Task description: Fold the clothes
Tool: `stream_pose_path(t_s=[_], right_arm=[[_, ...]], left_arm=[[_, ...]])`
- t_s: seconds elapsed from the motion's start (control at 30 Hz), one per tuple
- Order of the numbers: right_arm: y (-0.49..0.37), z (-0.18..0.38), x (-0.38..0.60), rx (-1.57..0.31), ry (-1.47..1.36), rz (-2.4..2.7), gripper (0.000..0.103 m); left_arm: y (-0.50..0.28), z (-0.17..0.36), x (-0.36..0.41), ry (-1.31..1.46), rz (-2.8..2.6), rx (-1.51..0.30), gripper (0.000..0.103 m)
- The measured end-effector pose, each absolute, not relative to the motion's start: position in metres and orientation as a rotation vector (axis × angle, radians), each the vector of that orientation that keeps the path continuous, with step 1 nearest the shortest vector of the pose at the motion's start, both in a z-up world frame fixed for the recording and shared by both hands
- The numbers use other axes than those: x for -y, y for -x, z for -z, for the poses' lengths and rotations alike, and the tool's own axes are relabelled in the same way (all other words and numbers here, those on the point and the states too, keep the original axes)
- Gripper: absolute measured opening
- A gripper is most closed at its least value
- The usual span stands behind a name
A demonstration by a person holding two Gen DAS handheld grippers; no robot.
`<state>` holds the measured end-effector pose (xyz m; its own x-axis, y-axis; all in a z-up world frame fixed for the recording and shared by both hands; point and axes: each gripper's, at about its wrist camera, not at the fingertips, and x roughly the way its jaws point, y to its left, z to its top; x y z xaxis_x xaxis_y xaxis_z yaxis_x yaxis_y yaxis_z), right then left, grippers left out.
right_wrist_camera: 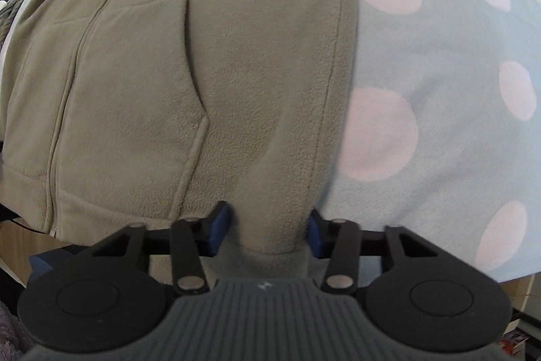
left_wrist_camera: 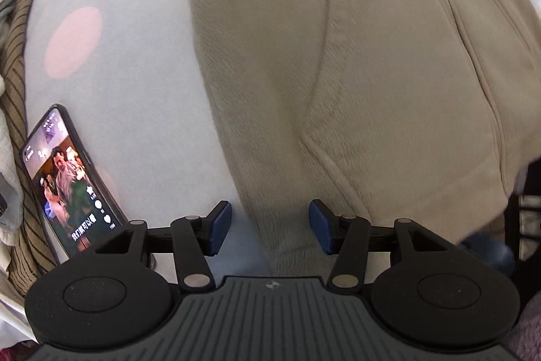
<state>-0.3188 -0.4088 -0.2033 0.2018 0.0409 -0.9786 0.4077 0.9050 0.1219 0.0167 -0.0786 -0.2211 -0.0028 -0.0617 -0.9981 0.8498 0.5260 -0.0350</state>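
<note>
1. The bedspread (right_wrist_camera: 439, 63), pale blue with pink dots, carries everything in view. It looks like a bed, though its frame cannot be seen.
2. The fleece jacket (right_wrist_camera: 209, 63), beige with a front zip and slanted pockets, lies spread front-up across the bedspread. Its lower hem is nearest both cameras, seemingly at the edge of the bedspread. I judge the sides already turned in, since the right edge runs straight and no sleeve shows; that is a guess. The crosswise fold, hem up toward the collar, looks still to do, so the task seems about midway for this garment.
3. A striped brown garment (left_wrist_camera: 17, 63) lies bunched at the far left edge with some white cloth beside it. It appears unfolded, so more work is probably left after the jacket.
4. The right gripper (right_wrist_camera: 270, 234) sits at the jacket's right hem corner. A raised pleat of fleece stands between its fingers, and the blue pads meet the fabric on both sides, so I read this as a grip on the hem.
5. The left gripper (left_wrist_camera: 270, 227) hangs over the jacket's left hem edge, fingers moderately apart, with the fabric below them and nothing pinched.
6. A phone (left_wrist_camera: 67, 178), screen lit, lies just beside the left gripper on the bedspread, clear of the jacket.
7. No containers are visible: no basket, box or drawer.
</note>
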Motion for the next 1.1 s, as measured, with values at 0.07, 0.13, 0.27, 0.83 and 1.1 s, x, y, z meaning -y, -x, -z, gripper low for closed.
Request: stream_pose_path(t_s=[0.07,0.13,0.27,0.83,1.1], right_arm=[[0.319,0.196,0.410,-1.338,-0.404,0.261,0.028],[0.319,0.186,0.412,-1.309,-0.426,0.250,0.022],[0.320,0.162,0.412,-1.237,-0.447,0.215,0.016],[0.263,0.092,0.482,-0.909,-0.612,0.258,0.012],[0.208,0.121,0.533,-0.859,-0.757,0.369,0.012]], left_arm=[[-0.014,0.220,0.080,-0.760,0.848,-1.386,0.040],[-0.012,0.219,0.082,-0.770,0.872,-1.387,0.031],[-0.004,0.209,0.087,-0.820,0.901,-1.345,0.009],[-0.086,0.095,0.100,-0.419,0.985,-1.229,0.007],[-0.178,0.129,0.137,-0.223,0.858,-1.289,0.007]])
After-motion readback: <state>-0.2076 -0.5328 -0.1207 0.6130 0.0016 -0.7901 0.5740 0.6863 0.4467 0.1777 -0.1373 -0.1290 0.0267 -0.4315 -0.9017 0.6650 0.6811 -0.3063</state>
